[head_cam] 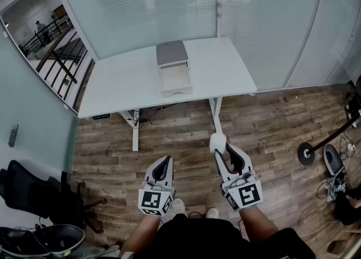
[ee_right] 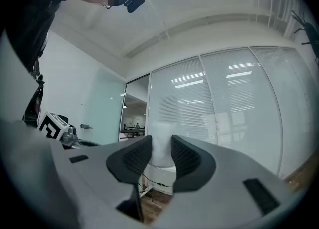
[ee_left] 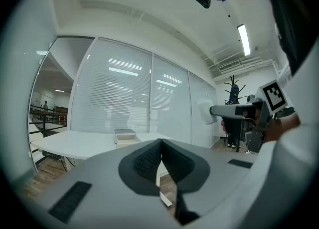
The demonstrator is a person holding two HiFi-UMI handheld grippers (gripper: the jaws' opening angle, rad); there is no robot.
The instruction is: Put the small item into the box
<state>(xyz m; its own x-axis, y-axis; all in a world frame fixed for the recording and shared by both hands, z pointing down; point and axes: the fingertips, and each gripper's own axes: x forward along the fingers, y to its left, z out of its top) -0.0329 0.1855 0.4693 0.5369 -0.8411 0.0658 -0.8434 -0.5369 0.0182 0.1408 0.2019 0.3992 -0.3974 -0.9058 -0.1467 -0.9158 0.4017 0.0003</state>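
A small white item sits pinched between the pads of my right gripper, held over the wooden floor well short of the table. In the right gripper view the same white item fills the gap between the dark ribbed pads. The box, grey on top with an open white drawer, stands near the middle of the white table. My left gripper hangs beside the right one; in the left gripper view its pads meet with nothing between them, and the box shows far off.
A black office chair stands at the lower left. A round stand base, shoes and cables lie on the floor at the right. Glass walls close off the room behind the table.
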